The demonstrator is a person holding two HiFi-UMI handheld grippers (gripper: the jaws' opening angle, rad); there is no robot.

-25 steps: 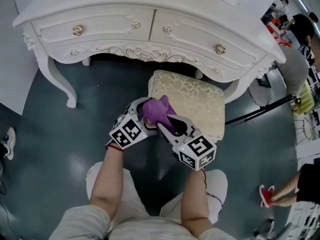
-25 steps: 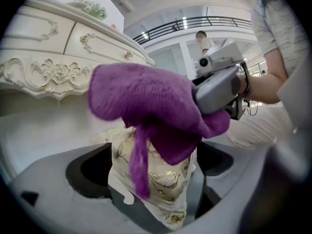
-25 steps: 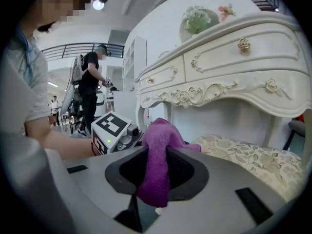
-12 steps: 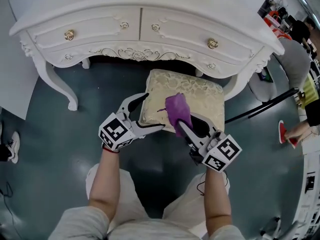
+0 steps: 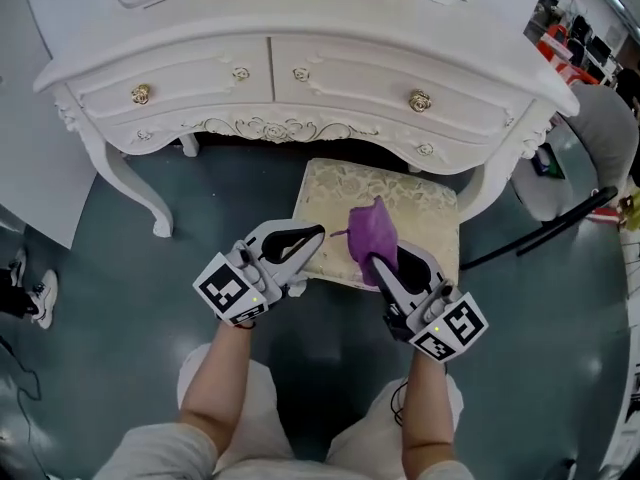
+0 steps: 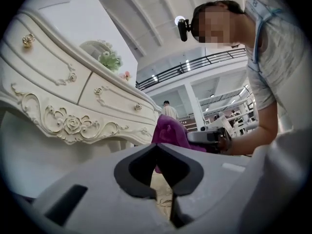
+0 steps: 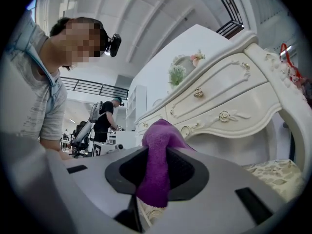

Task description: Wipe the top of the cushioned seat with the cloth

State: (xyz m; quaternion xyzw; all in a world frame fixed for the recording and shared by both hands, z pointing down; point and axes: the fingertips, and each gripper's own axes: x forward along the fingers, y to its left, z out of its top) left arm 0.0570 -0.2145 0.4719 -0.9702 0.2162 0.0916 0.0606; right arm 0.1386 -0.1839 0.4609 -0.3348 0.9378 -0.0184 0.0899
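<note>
Facing furniture: a white carved dressing table (image 5: pixel 300 30) is seen at the top of the head view, standing on a dark floor (image 5: pixel 130 318).
Drawers: the left drawer (image 5: pixel 170 83) and the right drawer (image 5: pixel 400 86) are both shut, so their contents cannot be seen.
Left gripper (image 5: pixel 316 235): held on a bare forearm and pointed roughly level toward the table, over the near left corner of the cushioned seat (image 5: pixel 425 208). Its jaws have just been closing and are brought together with nothing between them.
Cushioned seat: set partly under the table.
Cloth (image 5: pixel 368 230): purple and bunched, seen over the seat's near middle. Contact with the seat cannot be told.
Right gripper (image 5: pixel 378 261): pointed about level toward the table, with its jaws clamped on the cloth.
</note>
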